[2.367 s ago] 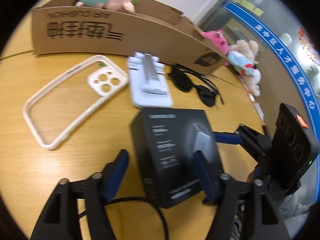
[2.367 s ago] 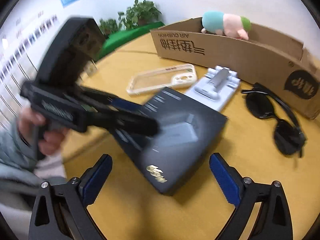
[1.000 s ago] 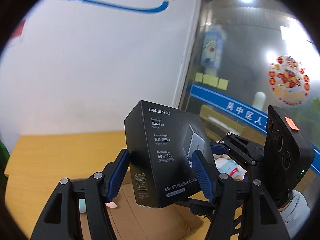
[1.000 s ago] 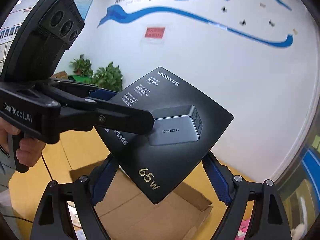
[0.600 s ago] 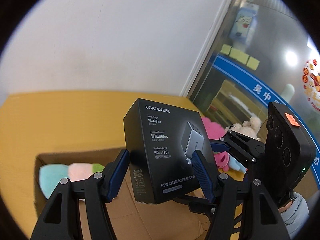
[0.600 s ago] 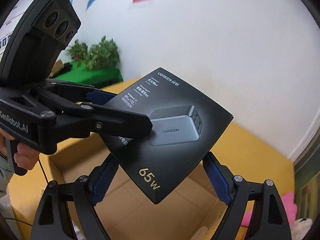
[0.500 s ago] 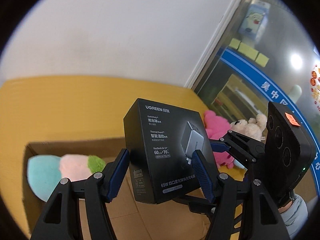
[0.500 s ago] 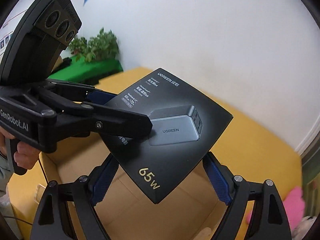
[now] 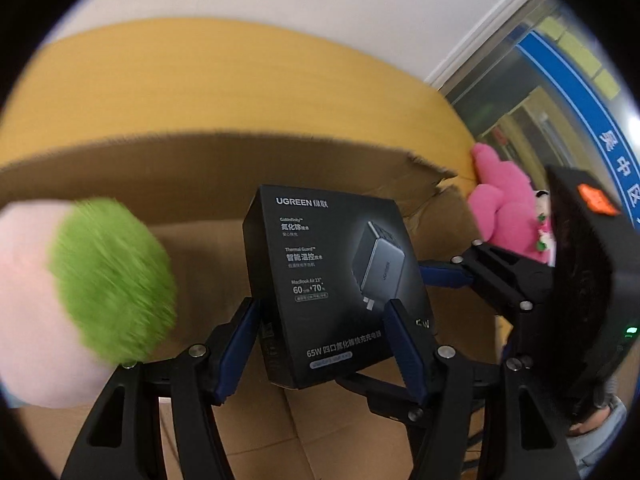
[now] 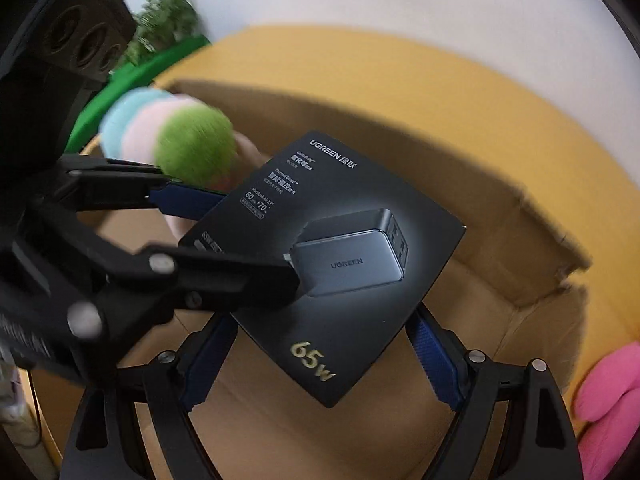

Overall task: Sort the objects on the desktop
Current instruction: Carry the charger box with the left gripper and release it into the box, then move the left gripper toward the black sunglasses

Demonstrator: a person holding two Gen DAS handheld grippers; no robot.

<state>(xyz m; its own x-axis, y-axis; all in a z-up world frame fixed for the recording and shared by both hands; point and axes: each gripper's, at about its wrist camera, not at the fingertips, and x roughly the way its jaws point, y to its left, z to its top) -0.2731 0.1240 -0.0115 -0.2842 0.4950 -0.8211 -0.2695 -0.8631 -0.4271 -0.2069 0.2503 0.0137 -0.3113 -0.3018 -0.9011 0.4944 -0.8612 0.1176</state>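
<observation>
Charger box over cardboard box.
I see left gripper and right gripper both pinching it, beside the plush toy.

left gripper: blue pads clamped on both sides of black UGREEN charger box | right gripper: gripping the box's far right edge | below: open cardboard box | left: blurred pink-green plush | right: pink plush

Black charger box, brown cardboard carton, pink plush
</observation>
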